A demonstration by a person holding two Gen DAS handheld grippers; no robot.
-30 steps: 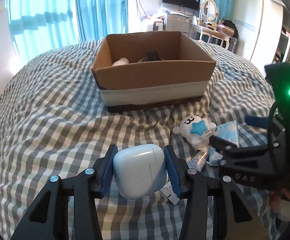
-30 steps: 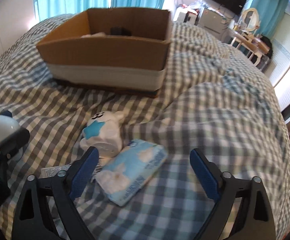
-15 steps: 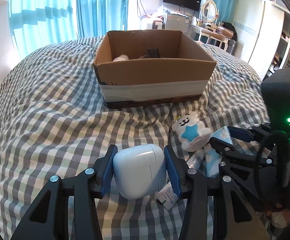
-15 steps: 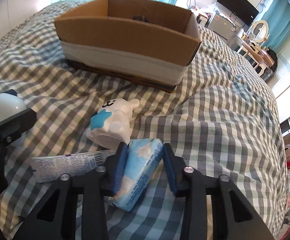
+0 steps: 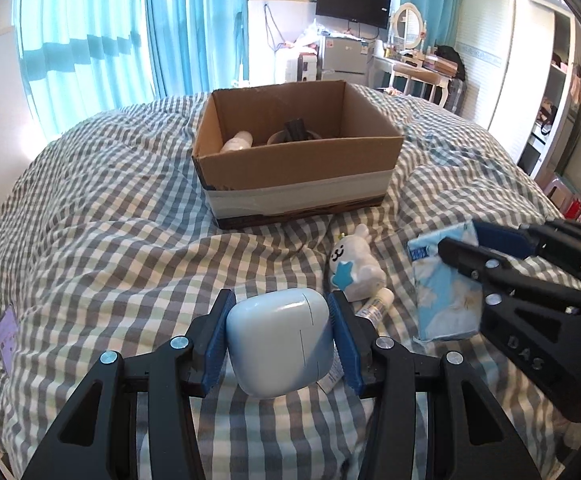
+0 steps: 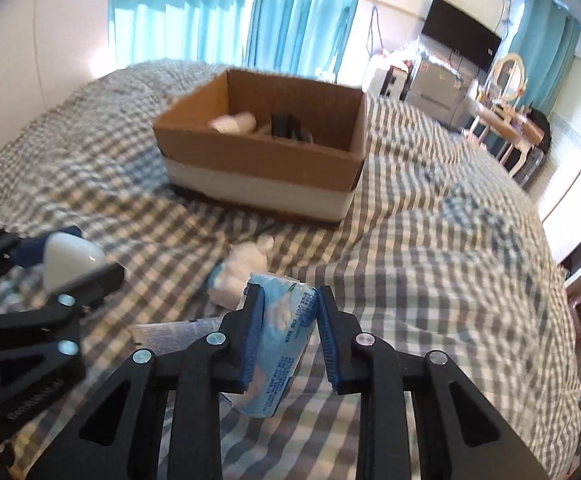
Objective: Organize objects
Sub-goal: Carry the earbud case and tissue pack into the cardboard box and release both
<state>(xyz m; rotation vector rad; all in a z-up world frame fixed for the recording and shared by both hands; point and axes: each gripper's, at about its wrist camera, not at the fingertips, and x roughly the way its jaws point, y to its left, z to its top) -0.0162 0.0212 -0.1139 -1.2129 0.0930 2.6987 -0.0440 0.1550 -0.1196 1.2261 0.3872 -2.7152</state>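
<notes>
My left gripper [image 5: 280, 336] is shut on a white earbud case [image 5: 280, 344], held above the checked bed cover. My right gripper [image 6: 290, 332] is shut on a light blue tissue pack [image 6: 282, 336], lifted off the bed; it also shows in the left wrist view [image 5: 442, 292]. An open cardboard box [image 5: 298, 168] with a white band stands on the bed ahead of both grippers and holds a pale roll and a dark object. A white plush toy with a blue star [image 5: 354, 268] and a small tube [image 5: 376, 304] lie on the bed between the grippers.
The bed cover [image 5: 90, 220] is rumpled with folds. A purple tag [image 5: 6, 336] lies on it at the left. Blue curtains, a TV, a fridge and a dressing table stand behind the bed. A wardrobe stands at the right.
My right gripper closed on the tissue pack and lifted it off the bed. Both grippers rose, so more of the box's inside shows. The left gripper kept its hold on the earbud case.
</notes>
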